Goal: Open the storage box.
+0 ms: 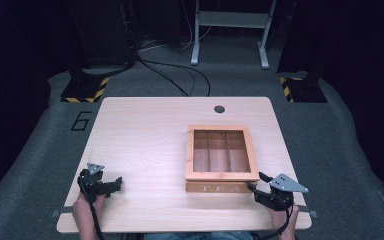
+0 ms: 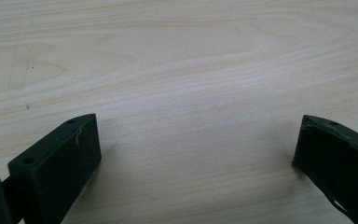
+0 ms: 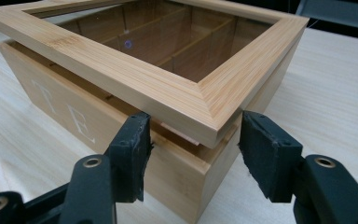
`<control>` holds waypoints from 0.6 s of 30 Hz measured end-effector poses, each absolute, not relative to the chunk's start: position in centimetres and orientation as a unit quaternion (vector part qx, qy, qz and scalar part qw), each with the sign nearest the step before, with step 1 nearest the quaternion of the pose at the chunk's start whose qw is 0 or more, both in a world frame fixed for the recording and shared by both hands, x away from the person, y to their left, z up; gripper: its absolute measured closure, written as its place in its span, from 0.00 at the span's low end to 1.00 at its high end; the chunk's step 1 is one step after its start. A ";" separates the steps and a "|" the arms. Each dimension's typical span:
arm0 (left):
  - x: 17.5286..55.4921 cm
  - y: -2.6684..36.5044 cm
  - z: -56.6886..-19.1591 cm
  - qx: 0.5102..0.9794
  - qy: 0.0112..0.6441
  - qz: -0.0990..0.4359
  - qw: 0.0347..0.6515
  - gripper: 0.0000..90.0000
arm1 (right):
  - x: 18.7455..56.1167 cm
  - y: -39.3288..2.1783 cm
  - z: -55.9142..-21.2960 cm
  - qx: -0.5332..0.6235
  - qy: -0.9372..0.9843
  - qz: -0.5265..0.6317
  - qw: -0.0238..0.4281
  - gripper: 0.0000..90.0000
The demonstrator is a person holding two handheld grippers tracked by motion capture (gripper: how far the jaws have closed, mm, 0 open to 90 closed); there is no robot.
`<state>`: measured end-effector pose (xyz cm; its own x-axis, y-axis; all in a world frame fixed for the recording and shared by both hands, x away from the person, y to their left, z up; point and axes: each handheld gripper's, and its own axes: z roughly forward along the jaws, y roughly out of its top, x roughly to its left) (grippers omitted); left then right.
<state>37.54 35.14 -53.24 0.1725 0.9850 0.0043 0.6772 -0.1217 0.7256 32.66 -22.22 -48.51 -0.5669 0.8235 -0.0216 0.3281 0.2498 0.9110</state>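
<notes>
A wooden tea box marked TEA stands on the right half of the table; its glass-paned lid shows several empty compartments inside. My right gripper is at the box's front right corner. In the right gripper view the jaws straddle that corner of the lid, one pad on its front edge, the other on its side edge, and the lid sits slightly raised off the box. My left gripper rests near the table's front left; its jaws stand wide open over bare wood.
A small round hole sits near the table's far edge. Beyond the table are floor cables, a white stand and two black posts on yellow-striped bases. The table's left half is bare.
</notes>
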 end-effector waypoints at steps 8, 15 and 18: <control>37.5 35.1 -53.2 0.704 0.590 0.255 0.301 0.01 | 32.9 -22.1 -47.9 0.380 0.741 0.482 0.272 0.46; 37.5 35.1 -53.2 0.704 0.590 0.255 0.301 0.01 | 33.4 -22.0 -47.8 0.379 0.737 0.483 0.284 0.46; 37.5 35.1 -53.2 0.704 0.590 0.255 0.301 0.01 | 33.7 -22.0 -47.6 0.378 0.734 0.487 0.287 0.46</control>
<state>37.54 35.14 -53.23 0.1733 0.9849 0.0049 0.6776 -0.1229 0.7251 33.68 -21.99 -47.58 -0.5504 0.8332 -0.0528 0.2750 0.2406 0.9308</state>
